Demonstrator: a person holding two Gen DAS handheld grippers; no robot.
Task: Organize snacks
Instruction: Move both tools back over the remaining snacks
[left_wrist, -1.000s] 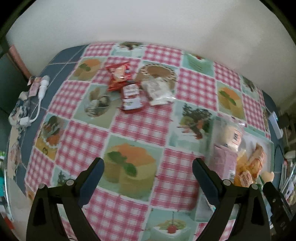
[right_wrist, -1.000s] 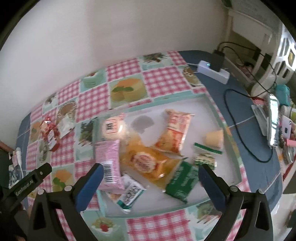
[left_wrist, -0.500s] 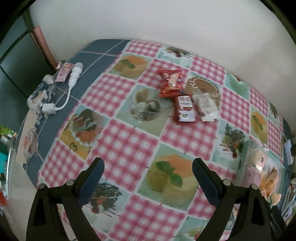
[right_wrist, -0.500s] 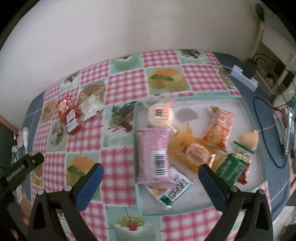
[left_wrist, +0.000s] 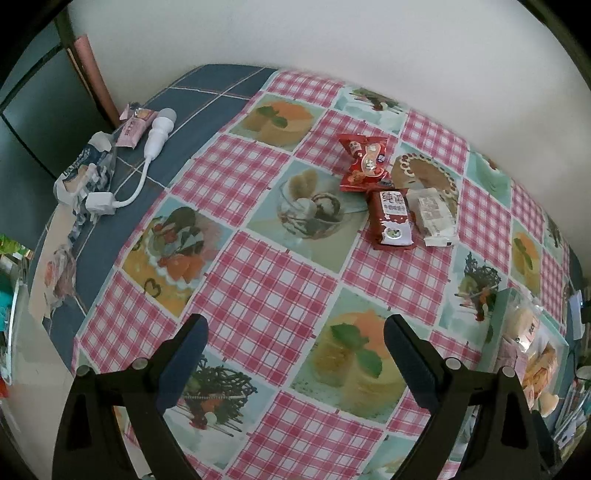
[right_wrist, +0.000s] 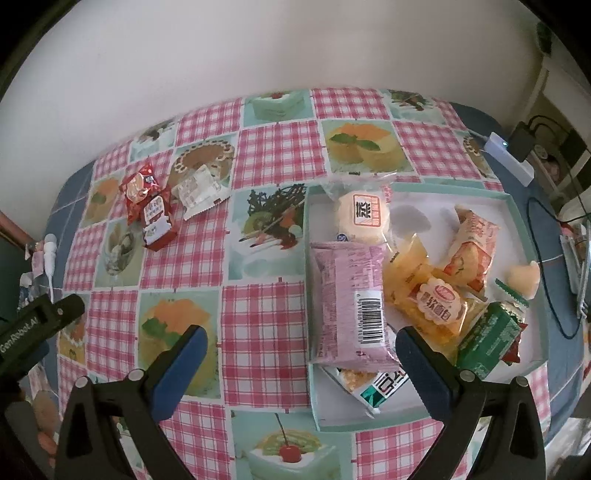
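Both of your grippers have been sliding leftward across the bench since a second ago: the three loose packets now sit higher and nearer the middle of the left wrist view, and the tray has drifted toward the right of the right wrist view.

You are holding the left gripper (left_wrist: 295, 354) with its jaws spread wide and nothing between them, hovering over the glossy checked oilcloth (left_wrist: 266, 295) of pink gingham and dessert prints. You are keeping the right gripper (right_wrist: 301, 354) released as well, its jaws straddling the near left edge of the tray (right_wrist: 517, 199), gripping nothing.

Three snacks are lying together on the cloth, well apart from the tray:
- a crinkled red foil packet (left_wrist: 364, 162), pinched at its ends, long axis running roughly away from you;
- a dark red flat pouch (left_wrist: 392, 219), touching it, pointing the same way;
- a white matte rectangular wrapper (left_wrist: 434, 216) just beside the pouch, parallel to it.

Inside the shallow, pale, teal-rimmed rectangular tray, about eight wrapped snacks are piling loosely. A pink pillow pack (right_wrist: 349, 302) is lying barcode-up with its long axis running near to far, beside a round bun in clear film (right_wrist: 364, 218), a shiny yellow bag (right_wrist: 430, 302), an orange packet (right_wrist: 471, 247) and a green carton-like pack (right_wrist: 487, 336).
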